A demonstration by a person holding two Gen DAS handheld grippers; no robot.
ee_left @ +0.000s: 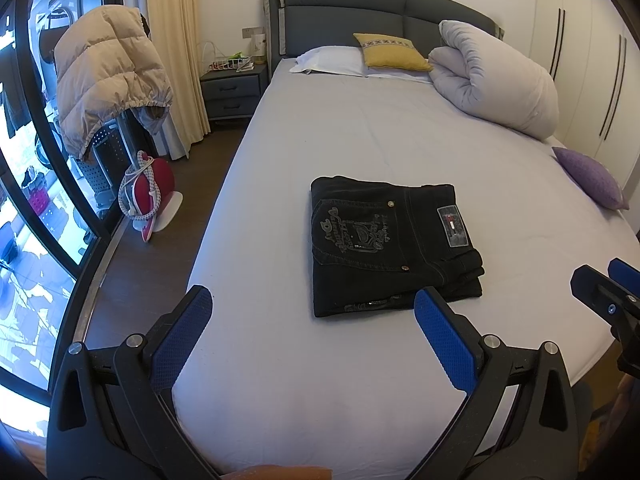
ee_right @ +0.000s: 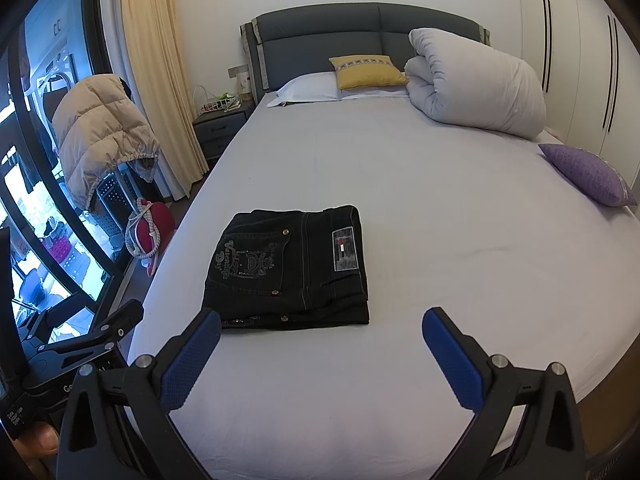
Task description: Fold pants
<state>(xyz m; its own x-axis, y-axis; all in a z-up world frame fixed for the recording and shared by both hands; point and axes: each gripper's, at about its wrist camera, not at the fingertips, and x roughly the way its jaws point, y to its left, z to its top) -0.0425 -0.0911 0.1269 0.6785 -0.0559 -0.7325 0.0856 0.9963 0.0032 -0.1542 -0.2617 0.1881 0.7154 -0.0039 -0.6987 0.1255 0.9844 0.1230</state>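
Observation:
The black jeans (ee_left: 392,244) lie folded into a compact rectangle on the white bed sheet (ee_left: 360,140), back pocket embroidery and waist label facing up. They also show in the right wrist view (ee_right: 292,268). My left gripper (ee_left: 312,304) is open and empty, held above the sheet just short of the near edge of the jeans. My right gripper (ee_right: 320,324) is open and empty, near the front right of the jeans; it shows at the right edge of the left wrist view (ee_left: 608,292).
A rolled white duvet (ee_left: 496,76), a yellow cushion (ee_left: 390,52) and a white pillow (ee_left: 332,60) lie at the headboard. A purple cushion (ee_left: 592,178) lies at the bed's right edge. A nightstand (ee_left: 232,92), a beige jacket (ee_left: 108,76) and a red item (ee_left: 148,196) stand on the left.

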